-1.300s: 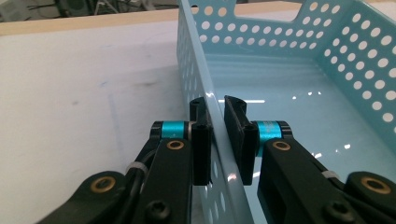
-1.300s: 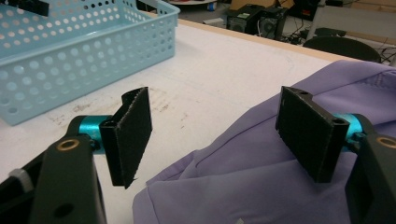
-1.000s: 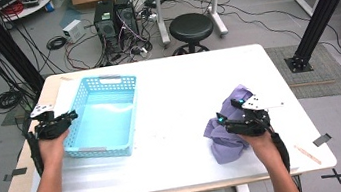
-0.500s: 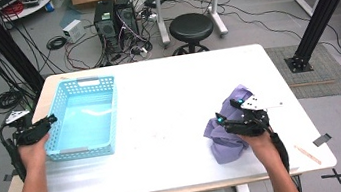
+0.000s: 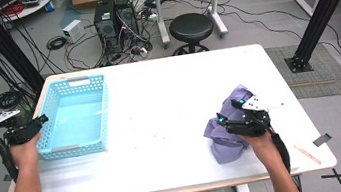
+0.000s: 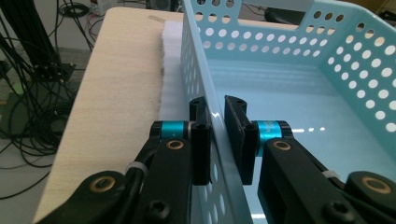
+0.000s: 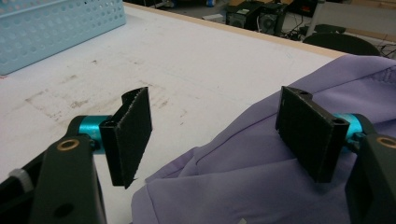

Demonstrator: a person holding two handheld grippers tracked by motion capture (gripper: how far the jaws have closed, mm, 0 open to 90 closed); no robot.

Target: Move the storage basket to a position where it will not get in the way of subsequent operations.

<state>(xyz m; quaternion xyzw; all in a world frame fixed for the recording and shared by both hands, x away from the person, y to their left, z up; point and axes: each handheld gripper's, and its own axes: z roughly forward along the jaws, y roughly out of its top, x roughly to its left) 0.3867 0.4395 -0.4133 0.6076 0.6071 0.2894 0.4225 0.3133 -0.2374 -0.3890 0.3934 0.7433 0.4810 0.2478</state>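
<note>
Clearly, your left gripper [image 6: 217,140] was clamped on the near-left wall of the pale blue basket [image 5: 74,115], one jaw outside and one inside the perforated side. The basket sat at the table's [image 5: 169,101] far-left corner, its long axis running away from you. The crumpled purple cloth [image 5: 229,133] lay well apart, toward the near-right edge, with no clear long axis. Your right gripper [image 7: 219,135] was the nearer one: its jaws stood wide, hovering over the cloth, pointing left toward the basket, pads not pressing the fabric.
</note>
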